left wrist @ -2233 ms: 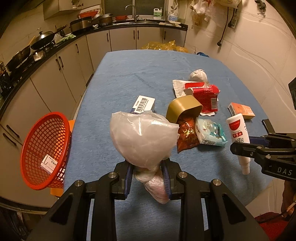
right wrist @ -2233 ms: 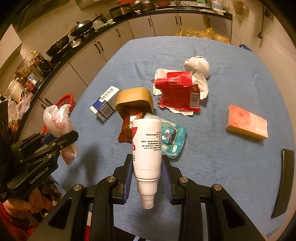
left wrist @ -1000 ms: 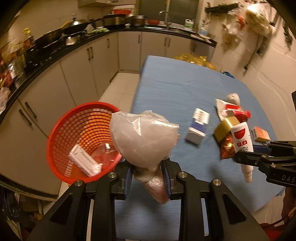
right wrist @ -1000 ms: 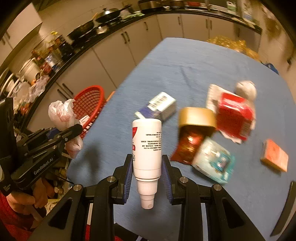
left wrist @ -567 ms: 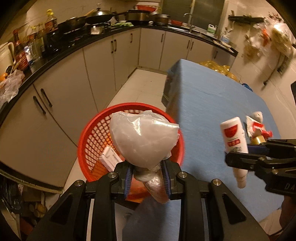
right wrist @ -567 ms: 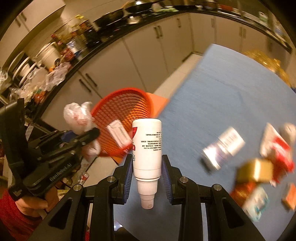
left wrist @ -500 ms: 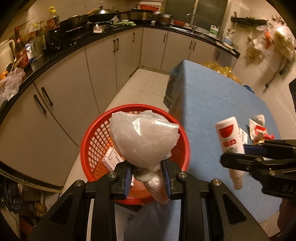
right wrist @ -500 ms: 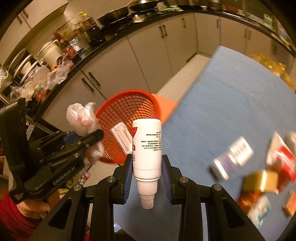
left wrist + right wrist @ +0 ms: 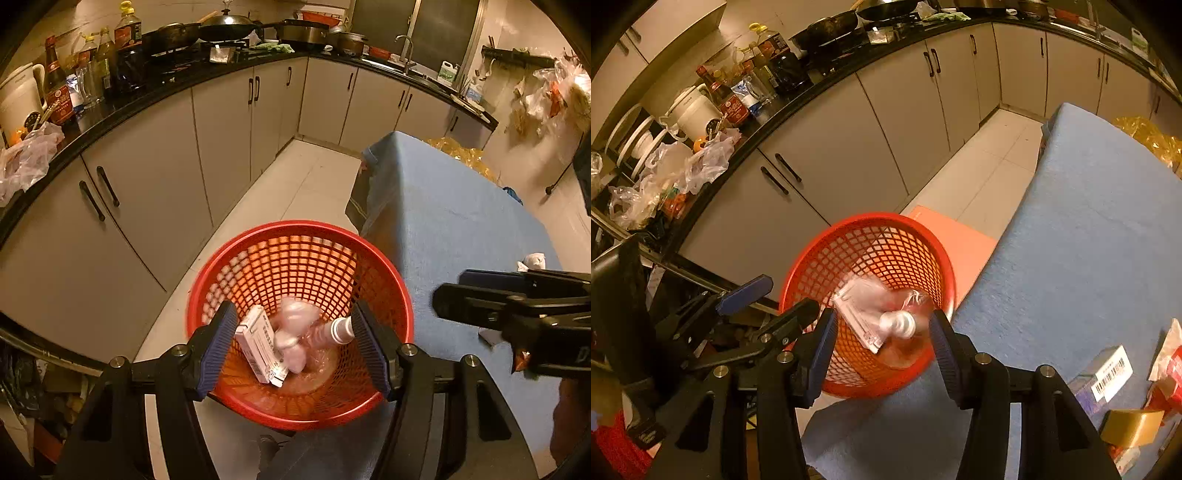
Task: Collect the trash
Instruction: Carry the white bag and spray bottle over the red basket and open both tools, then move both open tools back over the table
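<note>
Left gripper (image 9: 293, 345) is seen from its own camera with jaws spread wide, having just been opening, and nothing is pressed between the blue pads (image 9: 218, 347). Directly below it the red basket (image 9: 402, 314) is framed, standing on the floor beside the blue table (image 9: 443, 229). Inside the basket a white box (image 9: 258, 343), the blurred plastic bag (image 9: 293, 321) and a white bottle (image 9: 341, 328) are seen; the bag and bottle are smeared, so it cannot be told whether they are at rest. At the right edge the right gripper (image 9: 454, 295) is seen side-on above the table's edge, its opening not readable from here. A crumpled white scrap (image 9: 532, 260) is shown on the table, and a kettle (image 9: 18, 99) and sauce bottles (image 9: 59, 92) on the counter.

From the right wrist camera, the right gripper (image 9: 882, 343) is shown with its jaws apart and empty, also just opened. The bottle (image 9: 897, 325) is seen end-on below, over the basket (image 9: 945, 266), with the box (image 9: 857, 325) and bag (image 9: 866, 295) beside it, both blurred. Only this view shows the orange mat (image 9: 960, 236) under the basket, and the trash left on the table: a barcoded box (image 9: 1104, 376), a gold cup (image 9: 1134, 426) and a red wrapper (image 9: 1172, 369). The left gripper (image 9: 775, 299) is seen at the left, beside the basket rim, fingers parted.
</note>
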A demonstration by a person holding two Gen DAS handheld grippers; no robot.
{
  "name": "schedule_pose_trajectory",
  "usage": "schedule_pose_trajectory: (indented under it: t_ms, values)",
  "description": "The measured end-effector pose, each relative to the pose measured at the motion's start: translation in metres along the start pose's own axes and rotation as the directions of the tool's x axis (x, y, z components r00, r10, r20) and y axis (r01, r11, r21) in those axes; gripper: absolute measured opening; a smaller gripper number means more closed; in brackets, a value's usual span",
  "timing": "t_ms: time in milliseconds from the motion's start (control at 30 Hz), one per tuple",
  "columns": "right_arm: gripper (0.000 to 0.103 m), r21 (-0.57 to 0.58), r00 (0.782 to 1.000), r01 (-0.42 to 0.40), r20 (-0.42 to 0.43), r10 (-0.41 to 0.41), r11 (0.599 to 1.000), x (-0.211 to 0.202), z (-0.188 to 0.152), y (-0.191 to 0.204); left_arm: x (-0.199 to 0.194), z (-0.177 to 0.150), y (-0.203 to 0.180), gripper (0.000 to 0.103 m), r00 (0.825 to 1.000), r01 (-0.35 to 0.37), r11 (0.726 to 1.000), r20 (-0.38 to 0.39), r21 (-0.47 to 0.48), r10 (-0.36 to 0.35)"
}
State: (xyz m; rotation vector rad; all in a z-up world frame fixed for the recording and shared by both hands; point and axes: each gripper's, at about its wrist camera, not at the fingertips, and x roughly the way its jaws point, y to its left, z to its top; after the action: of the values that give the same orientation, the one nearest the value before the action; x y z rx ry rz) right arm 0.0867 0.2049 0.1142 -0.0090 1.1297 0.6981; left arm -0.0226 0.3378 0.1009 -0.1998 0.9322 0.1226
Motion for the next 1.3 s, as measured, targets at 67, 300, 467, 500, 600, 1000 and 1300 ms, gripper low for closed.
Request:
schedule_pose_trajectory:
  t_ms: [67,300,467,500,600,1000,1300]
  values:
    - [0.056,0.012,1.0,0.009,0.016,-0.009,1.0,-0.009,-0.006,-0.006,-0.002,-0.003,-0.002,0.063,1.0,0.004,1.0,-0.002,0.0,-0.004]
    - [0.056,0.081,0.998,0.062,0.027,-0.064,0.995,-0.04,-0.049,-0.04,-0.006,-0.02,-0.035,0.063,0.999,0.041,0.998,-0.021,0.047,-0.04]
    - [0.056,0.142,0.993,0.11,0.03,-0.115,0.984,-0.065,-0.09,-0.072,-0.004,-0.033,-0.068,0.063,0.996,0.077,0.991,-0.052,0.109,-0.072]
    - [0.056,0.154,0.992,0.114,0.032,-0.12,0.981,-0.069,-0.096,-0.078,-0.004,-0.036,-0.076,0.063,0.995,0.086,0.989,-0.059,0.122,-0.079]
    - [0.056,0.214,0.99,0.131,0.031,-0.14,0.968,-0.084,-0.12,-0.099,-0.003,-0.042,-0.097,0.063,0.993,0.106,0.982,-0.075,0.154,-0.096]
    - [0.056,0.364,0.981,0.17,0.027,-0.193,0.916,-0.129,-0.175,-0.154,0.0,-0.051,-0.17,0.068,0.98,0.188,0.946,-0.116,0.264,-0.163]
    - [0.058,0.437,0.967,0.205,0.046,-0.25,0.876,-0.169,-0.207,-0.186,0.033,-0.039,-0.226,0.073,0.977,0.194,0.905,-0.159,0.379,-0.143]
